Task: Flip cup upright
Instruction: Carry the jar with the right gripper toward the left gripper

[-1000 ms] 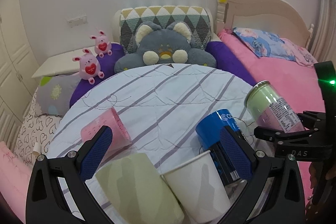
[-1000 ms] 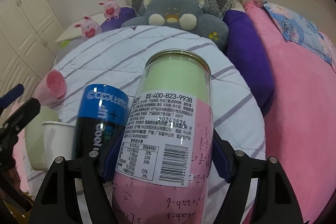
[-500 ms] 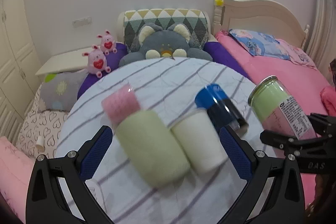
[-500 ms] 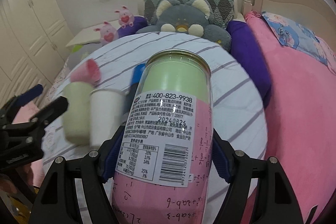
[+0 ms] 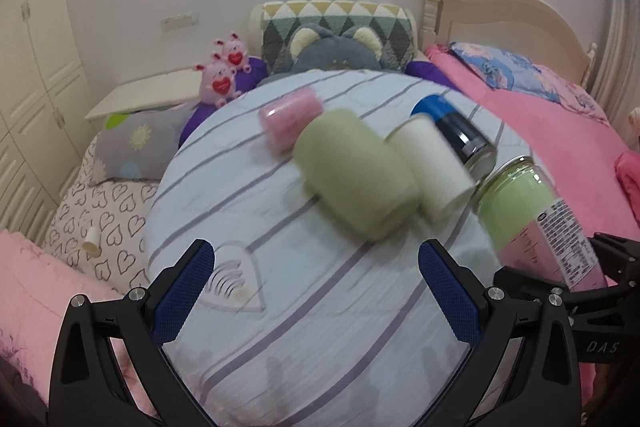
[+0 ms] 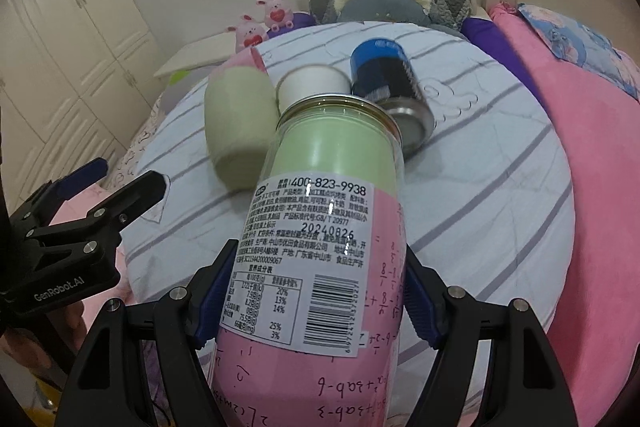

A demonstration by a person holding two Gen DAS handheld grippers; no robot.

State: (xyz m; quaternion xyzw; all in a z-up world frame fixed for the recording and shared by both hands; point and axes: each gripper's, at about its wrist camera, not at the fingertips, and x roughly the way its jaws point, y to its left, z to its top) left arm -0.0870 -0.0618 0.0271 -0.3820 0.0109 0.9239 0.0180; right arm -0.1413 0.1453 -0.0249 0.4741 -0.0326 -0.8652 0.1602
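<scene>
My right gripper (image 6: 316, 295) is shut on a clear jar (image 6: 320, 247) with green and pink contents and a white label, held above the table's near right edge; the jar also shows in the left wrist view (image 5: 536, 219). Several cups lie on their sides on the round striped table (image 5: 304, 307): a pale green cup (image 5: 356, 175), a white paper cup (image 5: 432, 167), a pink cup (image 5: 290, 121) and a blue and black can (image 5: 460, 131). My left gripper (image 5: 316, 291) is open and empty, in front of the cups.
A pink bed (image 5: 560, 131) lies to the right of the table. A grey plush toy (image 5: 340, 51) and pillows sit behind it. White wardrobes (image 6: 60, 39) stand at the left. The left gripper shows in the right wrist view (image 6: 84, 211).
My left gripper has pulled back from the cups, which now lie farther ahead. My right gripper has kept hold of the jar and drawn back towards the table's near edge.
</scene>
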